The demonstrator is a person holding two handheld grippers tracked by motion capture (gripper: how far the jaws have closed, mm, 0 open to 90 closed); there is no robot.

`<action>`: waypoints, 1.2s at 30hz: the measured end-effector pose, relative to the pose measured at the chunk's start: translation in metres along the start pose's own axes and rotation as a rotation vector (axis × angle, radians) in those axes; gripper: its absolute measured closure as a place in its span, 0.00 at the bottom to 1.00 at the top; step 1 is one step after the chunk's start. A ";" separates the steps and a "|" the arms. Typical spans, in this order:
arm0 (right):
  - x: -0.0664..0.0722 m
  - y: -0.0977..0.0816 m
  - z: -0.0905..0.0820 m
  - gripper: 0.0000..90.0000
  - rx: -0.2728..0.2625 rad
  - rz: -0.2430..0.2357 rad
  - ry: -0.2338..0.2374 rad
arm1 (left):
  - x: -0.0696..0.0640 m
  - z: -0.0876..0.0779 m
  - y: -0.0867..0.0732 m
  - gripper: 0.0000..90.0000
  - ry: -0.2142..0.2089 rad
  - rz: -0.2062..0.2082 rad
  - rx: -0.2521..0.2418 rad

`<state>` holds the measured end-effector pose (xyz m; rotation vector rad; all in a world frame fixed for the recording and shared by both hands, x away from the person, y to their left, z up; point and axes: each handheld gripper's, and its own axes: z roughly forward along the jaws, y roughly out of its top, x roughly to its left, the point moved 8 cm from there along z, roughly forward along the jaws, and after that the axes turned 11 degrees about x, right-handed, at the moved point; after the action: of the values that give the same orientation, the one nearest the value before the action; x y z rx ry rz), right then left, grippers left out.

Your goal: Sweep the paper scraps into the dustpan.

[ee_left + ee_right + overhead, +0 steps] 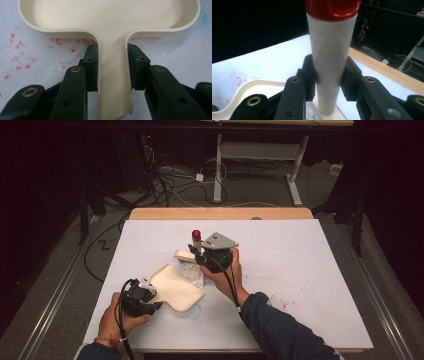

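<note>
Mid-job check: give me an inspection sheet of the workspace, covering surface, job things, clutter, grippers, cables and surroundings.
Surface: white table top, red specks and a blue smear near the dustpan.
Job's things: cream dustpan held by its handle; brush handle with red cap held upright; white crumpled scraps between them; small cream piece behind the scraps.
Clutter: nothing seen.
Grippers: left gripper shut on the dustpan handle; right gripper shut on the brush handle.
Cables: gripper cables trail along the forearms; loose floor cables beyond the table.
Surroundings: dark room, second desk frame behind.

dustpan (176, 287): 1 | red-capped brush handle (197, 240): 1 | white crumbs pile (193, 271): 1
</note>
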<state>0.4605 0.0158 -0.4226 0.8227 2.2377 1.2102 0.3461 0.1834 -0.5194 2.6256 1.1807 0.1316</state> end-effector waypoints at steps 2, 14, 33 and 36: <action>0.007 -0.001 -0.001 0.77 0.003 -0.006 0.009 | -0.001 0.000 0.001 0.70 -0.004 -0.009 0.008; 0.049 0.004 -0.018 0.78 -0.020 -0.018 0.104 | -0.004 0.003 0.006 0.70 -0.009 -0.038 -0.004; 0.003 0.033 -0.043 0.78 -0.105 0.044 0.043 | -0.006 0.007 0.002 0.70 -0.005 -0.011 0.016; -0.005 0.030 -0.049 0.78 -0.101 0.034 0.024 | -0.006 0.007 0.002 0.70 0.002 -0.010 0.015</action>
<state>0.4413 -0.0033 -0.3713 0.8140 2.1700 1.3437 0.3445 0.1760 -0.5260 2.6329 1.1997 0.1233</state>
